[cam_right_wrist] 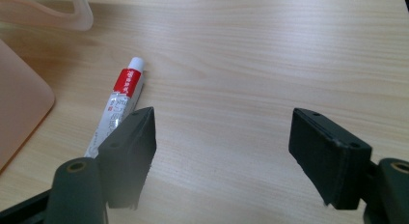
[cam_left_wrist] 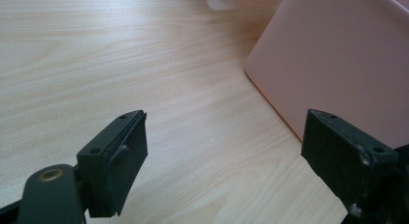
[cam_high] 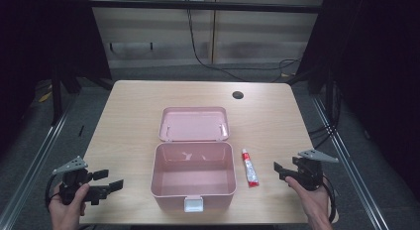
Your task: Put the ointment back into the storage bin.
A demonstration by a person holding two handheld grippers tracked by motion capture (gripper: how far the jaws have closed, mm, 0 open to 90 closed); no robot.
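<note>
From the high view, the tube (cam_high: pixel 250 167) lies flat on the surface (cam_high: pixel 133 106), just right of the open pink box (cam_high: pixel 193 176) and apart from its wall, white cap pointing away from you. Your right tool (cam_high: pixel 280 171) sits near it with jaws spread wide and nothing between them; your left tool (cam_high: pixel 110 183) rests near the surface's left edge, also wide open and empty. The box's lid (cam_high: pixel 194 123) is folded back behind it. Dark curtains flank the room, cables trail along the far wall, and a round hole (cam_high: pixel 237 95) sits in the far right of the surface.

In the left gripper view, the left tool (cam_left_wrist: pixel 224 147) faces the box's pink wall (cam_left_wrist: pixel 337 60) over bare pale wood.

In the right gripper view, the tube (cam_right_wrist: pixel 118 104) lies just beyond the right tool (cam_right_wrist: pixel 222 147), partly behind one jaw. It looks light, soft and easily squashed, with a slick skin. You'd do best to pinch it gently across the middle of its body, not the cap.
</note>
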